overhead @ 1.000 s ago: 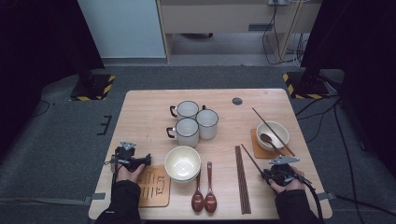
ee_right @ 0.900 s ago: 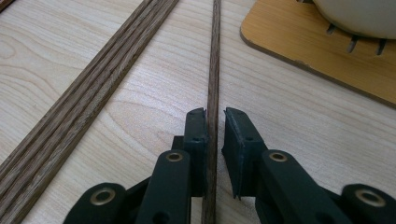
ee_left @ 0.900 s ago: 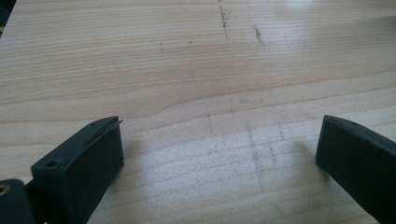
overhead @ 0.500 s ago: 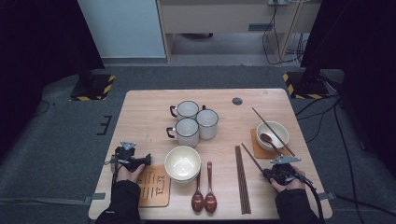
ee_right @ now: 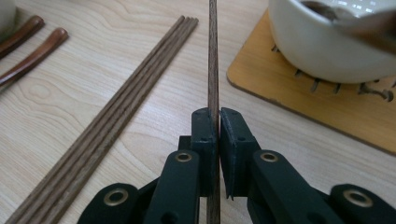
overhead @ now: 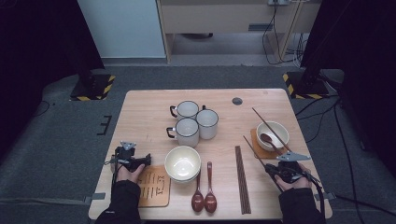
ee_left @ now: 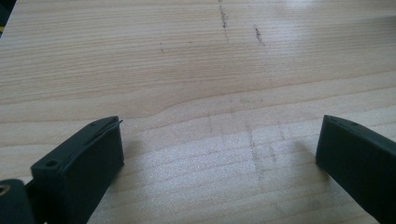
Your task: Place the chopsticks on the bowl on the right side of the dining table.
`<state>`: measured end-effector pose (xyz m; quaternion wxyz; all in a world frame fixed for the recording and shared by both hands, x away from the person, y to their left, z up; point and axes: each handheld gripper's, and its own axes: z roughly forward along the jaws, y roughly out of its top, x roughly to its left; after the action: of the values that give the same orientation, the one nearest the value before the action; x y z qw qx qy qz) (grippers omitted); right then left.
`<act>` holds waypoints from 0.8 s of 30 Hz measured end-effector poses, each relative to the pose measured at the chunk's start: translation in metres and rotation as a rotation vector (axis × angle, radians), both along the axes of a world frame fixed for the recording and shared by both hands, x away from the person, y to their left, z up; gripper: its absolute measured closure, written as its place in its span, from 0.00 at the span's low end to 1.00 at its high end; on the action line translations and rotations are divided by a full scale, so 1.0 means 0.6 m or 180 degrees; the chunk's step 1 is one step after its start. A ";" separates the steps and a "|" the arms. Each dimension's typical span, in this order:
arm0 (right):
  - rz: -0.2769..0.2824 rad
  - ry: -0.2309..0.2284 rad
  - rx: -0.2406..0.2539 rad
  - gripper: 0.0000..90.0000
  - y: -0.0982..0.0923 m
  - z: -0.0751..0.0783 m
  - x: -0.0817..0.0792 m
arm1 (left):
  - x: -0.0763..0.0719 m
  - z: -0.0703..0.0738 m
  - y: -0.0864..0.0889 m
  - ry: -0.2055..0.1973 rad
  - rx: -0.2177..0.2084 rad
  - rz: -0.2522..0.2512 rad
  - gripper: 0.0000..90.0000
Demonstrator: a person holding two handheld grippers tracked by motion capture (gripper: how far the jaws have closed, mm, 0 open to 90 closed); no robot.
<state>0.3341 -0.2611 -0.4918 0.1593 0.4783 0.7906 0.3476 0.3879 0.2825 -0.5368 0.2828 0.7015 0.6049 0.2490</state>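
Right gripper view: right gripper (ee_right: 218, 122) clamps single chopstick (ee_right: 213, 56), chopstick bundle (ee_right: 135, 88) left, coaster (ee_right: 327, 109) edge right. Left gripper (ee_left: 219, 154) wide over bare table (ee_left: 196, 70).

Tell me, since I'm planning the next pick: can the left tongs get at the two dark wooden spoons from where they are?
Probably yes: the left tongs stand open and empty; only the white bowl sits nearby.

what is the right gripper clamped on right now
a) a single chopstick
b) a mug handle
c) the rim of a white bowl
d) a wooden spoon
a: in the right gripper view the right gripper has its jaws pinched together on a single chopstick that runs straight ahead between them, beside the bundle of chopsticks lying on the table.
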 end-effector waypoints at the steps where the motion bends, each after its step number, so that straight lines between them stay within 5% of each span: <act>1: -0.0006 -0.0007 0.0025 0.94 0.000 0.002 0.000 | 0.000 0.000 0.000 -0.0006 -0.0006 0.0005 0.00; 24: -0.0020 -0.0233 0.0233 0.94 -0.012 0.051 -0.003 | 0.000 0.000 0.000 -0.0006 -0.0006 0.0005 0.00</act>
<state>0.3323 -0.2682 -0.4614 0.1717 0.4732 0.7695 0.3930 0.3880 0.2824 -0.5369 0.2838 0.7005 0.6054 0.2494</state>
